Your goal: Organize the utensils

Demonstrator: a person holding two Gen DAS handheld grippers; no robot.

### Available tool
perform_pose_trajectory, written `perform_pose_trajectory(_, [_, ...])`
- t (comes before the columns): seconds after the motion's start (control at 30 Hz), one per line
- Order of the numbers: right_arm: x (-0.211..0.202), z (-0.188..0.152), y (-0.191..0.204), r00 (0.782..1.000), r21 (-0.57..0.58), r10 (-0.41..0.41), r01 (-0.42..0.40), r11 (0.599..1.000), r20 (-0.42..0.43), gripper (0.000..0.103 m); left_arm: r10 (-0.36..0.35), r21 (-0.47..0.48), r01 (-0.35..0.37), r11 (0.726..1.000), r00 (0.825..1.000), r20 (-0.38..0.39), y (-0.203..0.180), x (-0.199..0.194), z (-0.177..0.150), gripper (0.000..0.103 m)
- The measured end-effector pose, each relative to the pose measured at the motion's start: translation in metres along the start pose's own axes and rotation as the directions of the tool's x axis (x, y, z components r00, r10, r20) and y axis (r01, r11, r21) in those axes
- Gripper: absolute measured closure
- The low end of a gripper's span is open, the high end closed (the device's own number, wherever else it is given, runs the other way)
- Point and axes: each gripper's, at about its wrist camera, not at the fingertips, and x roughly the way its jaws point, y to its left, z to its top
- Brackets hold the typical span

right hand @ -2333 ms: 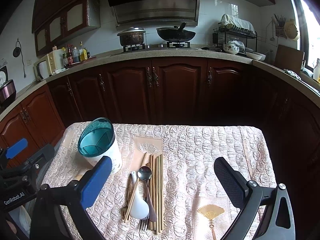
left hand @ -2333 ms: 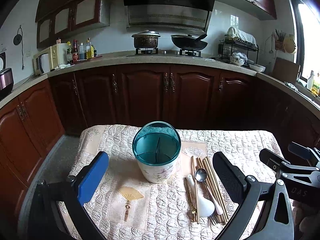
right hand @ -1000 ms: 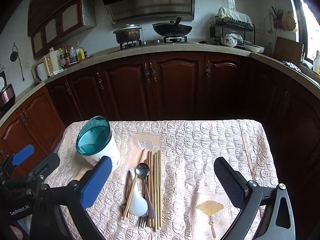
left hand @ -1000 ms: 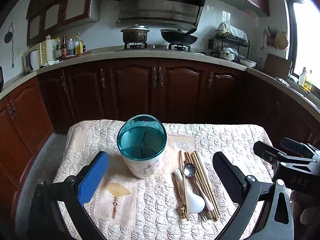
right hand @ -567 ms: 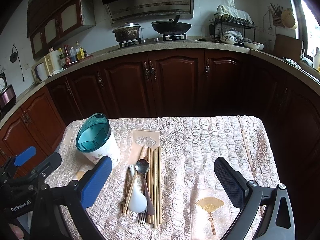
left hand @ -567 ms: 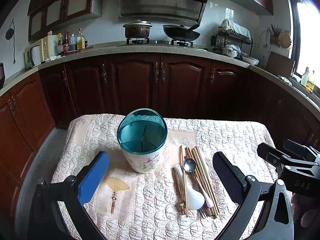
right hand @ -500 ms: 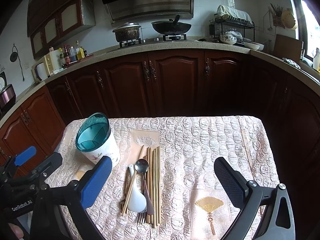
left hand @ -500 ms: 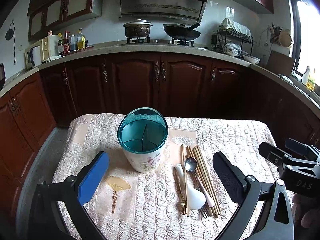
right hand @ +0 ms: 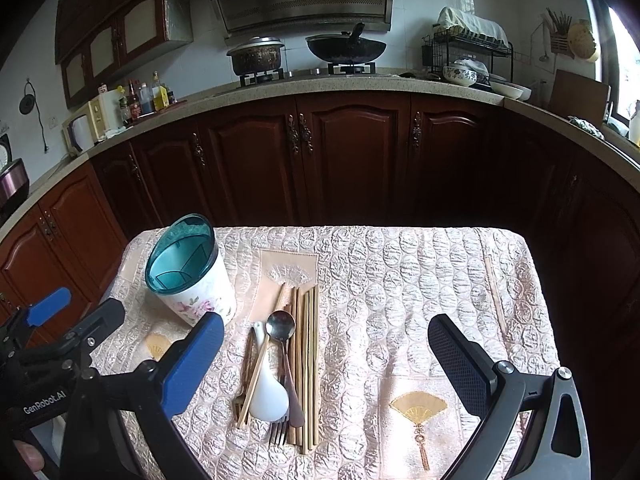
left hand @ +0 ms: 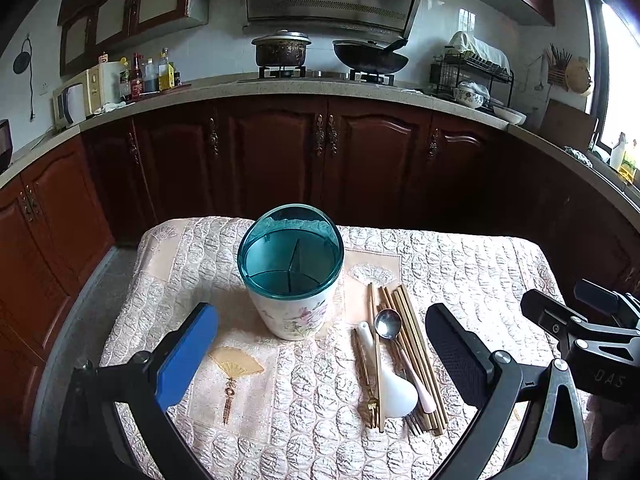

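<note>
A white floral utensil holder with a teal divided rim point(left hand: 291, 276) stands on the quilted table; it also shows in the right wrist view point(right hand: 188, 272). To its right lies a pile of utensils: wooden chopsticks point(left hand: 416, 350) point(right hand: 306, 360), a metal spoon point(left hand: 387, 325) point(right hand: 281, 326), a white ceramic spoon point(left hand: 394, 390) point(right hand: 266, 394) and forks point(right hand: 279, 428). My left gripper point(left hand: 320, 352) is open and empty, hovering before the holder. My right gripper point(right hand: 326, 360) is open and empty, above the pile and the cloth to its right.
The table wears a beige quilted cloth point(right hand: 420, 280) with embroidered fan patches point(right hand: 418, 406). Dark wooden cabinets point(left hand: 320, 160) and a counter with a stove, pots and a dish rack point(left hand: 472, 76) run behind the table. The floor drops off at the left table edge.
Both views shifted slightly; the holder and utensils sit a little nearer in the frames. Both grippers stay open and empty. Nothing on the table has moved.
</note>
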Motion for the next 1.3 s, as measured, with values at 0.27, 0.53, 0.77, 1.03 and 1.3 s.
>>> perform_pose_trajectory(0.27, [0.007,-0.003,0.004,1.000,-0.016,0.004,-0.004,1.000,-0.010,0.000,-0.002,-0.005,0.002,1.000,1.000,-0.018,0.001,0.006,-0.003,0.000])
perform_pose_trajectory(0.53, [0.017,-0.008,0.000,0.999,-0.009,0.010,-0.010,1.000,-0.030,0.000,-0.015,-0.022,0.014,1.000,0.999,-0.048,0.003,0.015,-0.007,0.000])
perform_pose_trajectory(0.77, [0.040,-0.021,-0.013,0.997,-0.001,0.024,-0.024,1.000,-0.073,0.000,-0.058,-0.020,0.056,0.998,0.992,-0.109,0.015,0.030,-0.020,0.007])
perform_pose_trajectory(1.03, [0.092,-0.043,-0.026,0.970,0.069,0.160,-0.150,0.986,-0.185,0.020,-0.135,-0.057,0.125,0.991,0.957,-0.257,0.016,0.074,-0.046,0.043])
perform_pose_trajectory(1.3, [0.127,-0.045,-0.020,0.944,0.075,0.222,-0.210,0.975,-0.243,0.039,-0.220,-0.121,0.190,0.974,0.913,-0.344,-0.001,0.130,-0.056,0.047])
